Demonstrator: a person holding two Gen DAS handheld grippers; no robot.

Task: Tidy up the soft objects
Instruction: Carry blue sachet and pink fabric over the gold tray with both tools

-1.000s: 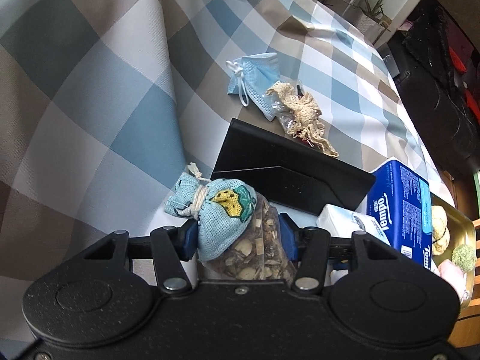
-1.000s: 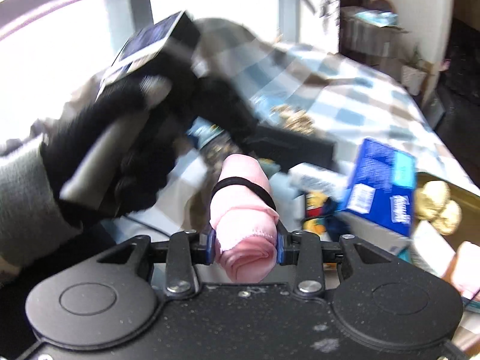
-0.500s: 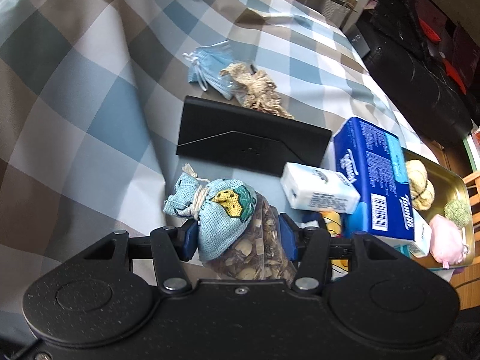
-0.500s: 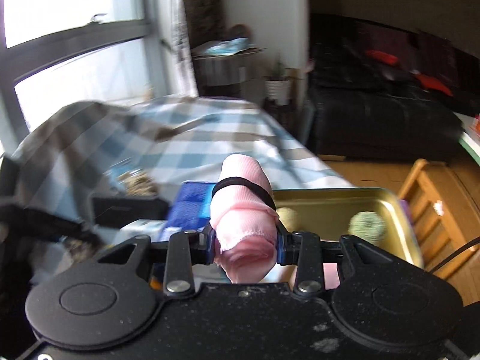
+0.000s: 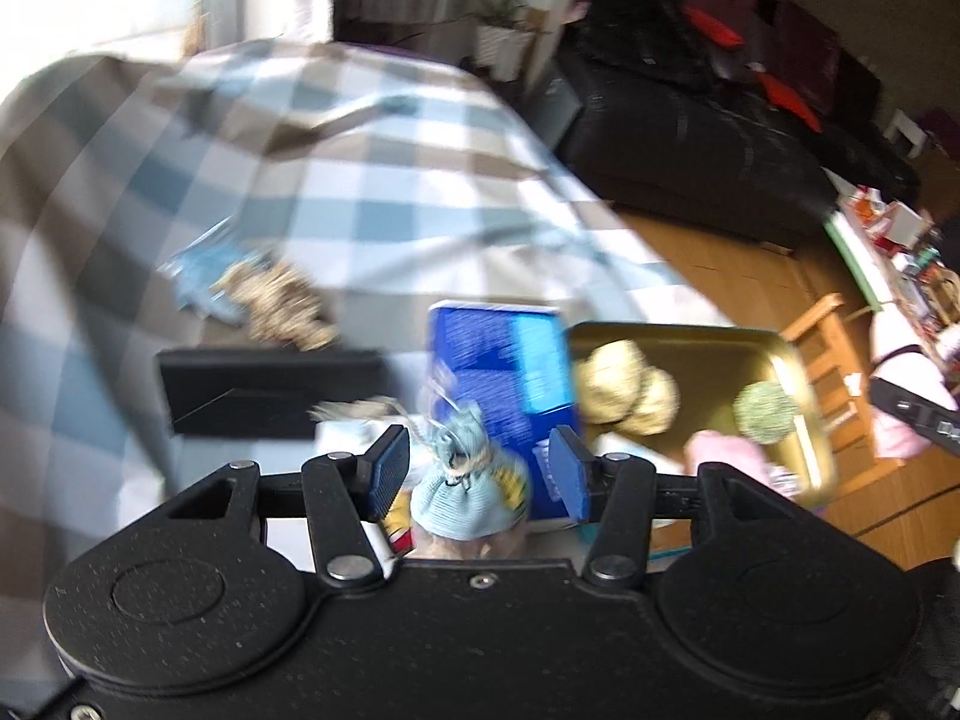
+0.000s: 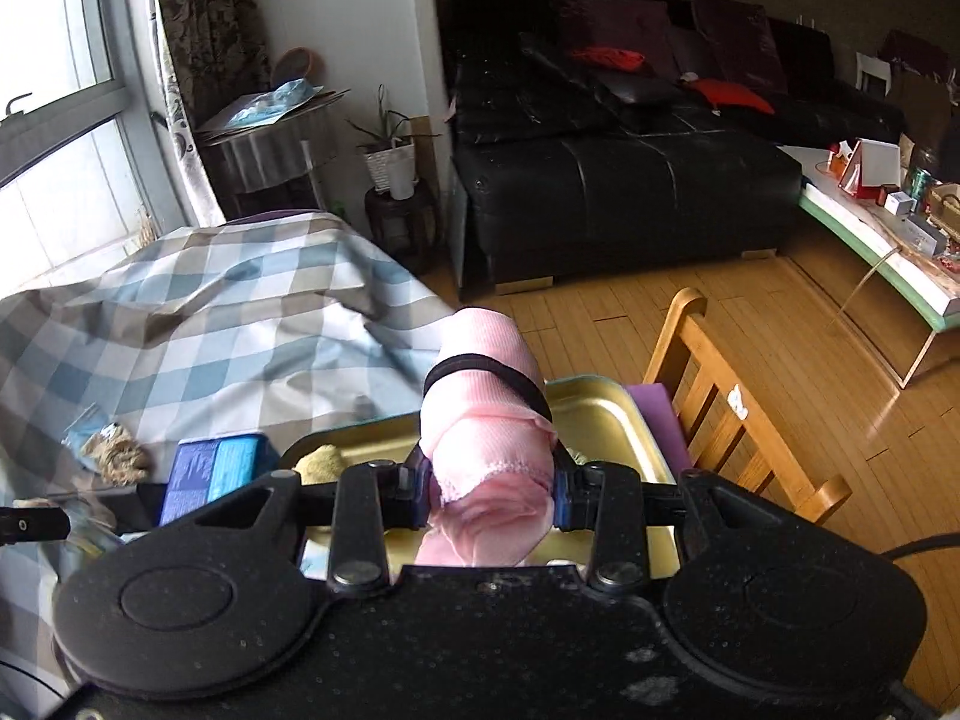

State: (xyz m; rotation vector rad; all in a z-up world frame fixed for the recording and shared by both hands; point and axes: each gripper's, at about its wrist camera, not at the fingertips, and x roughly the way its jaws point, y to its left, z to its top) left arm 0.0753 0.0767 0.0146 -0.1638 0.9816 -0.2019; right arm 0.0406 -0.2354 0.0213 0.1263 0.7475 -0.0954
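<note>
Clamping a pink cloth roll (image 6: 486,420) bound with a black band, the right gripper (image 6: 491,483) has both pads pressed into the roll's sides and holds it over the near part of a gold tray (image 6: 606,420); a wooden chair (image 6: 738,420) stands just beyond the tray's right edge. In the blurred left wrist view, the left gripper (image 5: 479,468) has a pale blue knitted pouch (image 5: 468,504) between its jaws, which have just closed in a little; a thin gap seems to show on each side of the pouch, so I cannot tell whether the pads grip it. Beyond it a blue tissue pack (image 5: 498,372) stands on the checked tablecloth (image 5: 360,180), just left of the tray; two cream knitted balls (image 5: 624,384), a green one (image 5: 765,411) and something pink (image 5: 726,456) lie in the tray; a flat black case (image 5: 270,390) lies to the pack's left, with a blue face mask (image 5: 198,276) and a lace bundle (image 5: 282,306) past it.
</note>
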